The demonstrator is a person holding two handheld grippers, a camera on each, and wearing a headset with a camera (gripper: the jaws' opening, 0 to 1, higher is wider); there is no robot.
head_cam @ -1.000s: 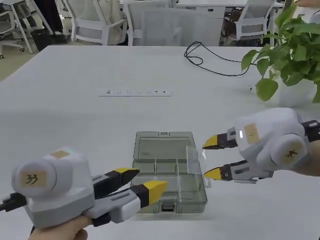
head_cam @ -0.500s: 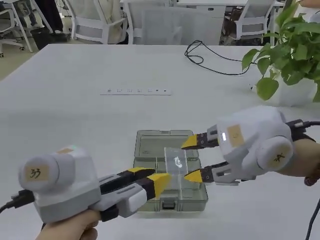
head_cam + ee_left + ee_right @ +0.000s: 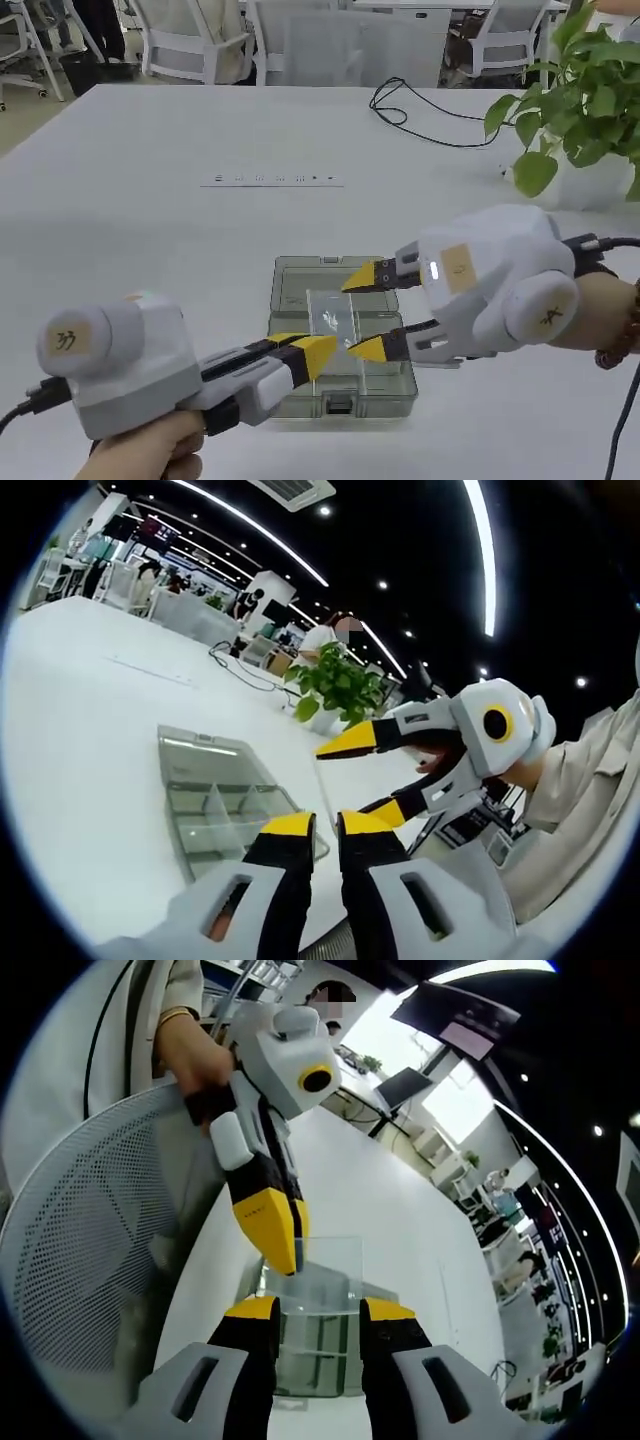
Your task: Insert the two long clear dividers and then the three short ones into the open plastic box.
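The open smoky-clear plastic box (image 3: 385,398) lies on the white table in front of me, with thin partitions showing inside it. My right gripper (image 3: 362,313) hovers over the middle of the box, shut on a clear divider (image 3: 332,318) that spans its yellow-tipped jaws. In the right gripper view the divider (image 3: 325,1270) stands upright between the right gripper's (image 3: 320,1310) jaws, above the box (image 3: 318,1355). My left gripper (image 3: 303,350) reaches in from the lower left, jaws together, its tip at the divider's near edge (image 3: 278,1245). In the left gripper view my left gripper (image 3: 327,825) faces the right gripper (image 3: 360,780) beside the box (image 3: 200,770).
A potted plant (image 3: 580,110) stands at the table's right. A black cable (image 3: 420,115) loops at the far side, and a flat white strip (image 3: 270,182) lies mid-table. Office chairs (image 3: 330,45) line the far edge. A mesh chair back (image 3: 90,1260) is beside me.
My right gripper carried the clear divider leftward, from the box's right edge to over its middle. My left gripper moved forward and right until its tip met the divider.
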